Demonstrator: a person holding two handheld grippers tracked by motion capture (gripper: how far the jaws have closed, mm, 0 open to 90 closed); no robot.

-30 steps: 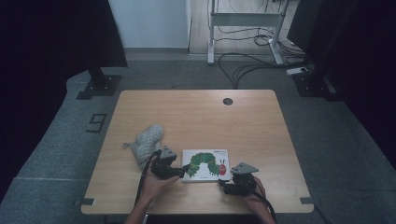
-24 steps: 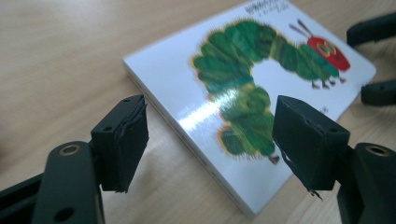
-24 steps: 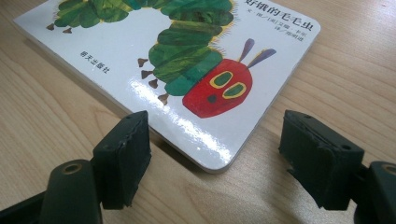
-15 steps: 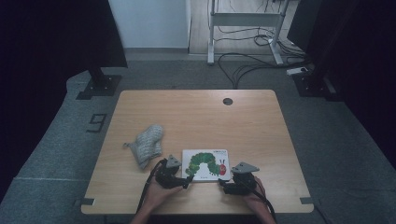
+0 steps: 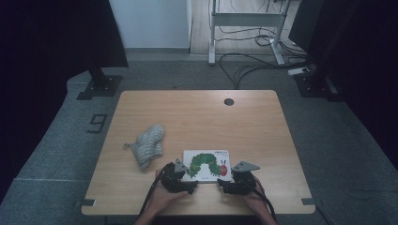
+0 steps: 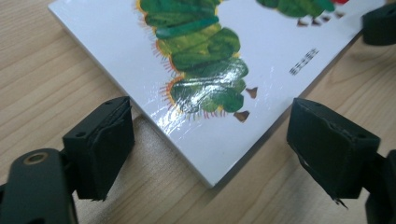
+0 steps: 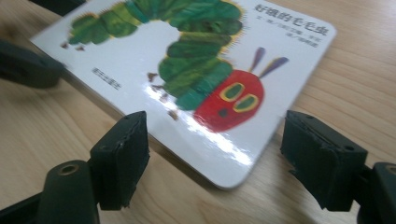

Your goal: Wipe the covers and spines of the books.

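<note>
While a person's two hands rest at the near edge of the light wooden table (image 5: 197,117), a glossy white board book (image 5: 207,165) printed with a green caterpillar with a red head lies flat on the wood between them, close to that edge. The cover is shiny and catches the light; its corners are rounded, and small dark lettering sits beside the caterpillar's body. The caterpillar's face shows yellow-and-green eyes and purple feelers.

The left gripper (image 6: 208,142) points at the book's near left corner, its black jaws standing wide to either side of that corner and clear of the cover; they have just been opening. The right gripper (image 7: 212,154) faces the near right corner by the red head, its jaws likewise spread wide and apart from the book.

A grey knitted mitten (image 5: 147,145) lies to the book's left, well apart.
</note>
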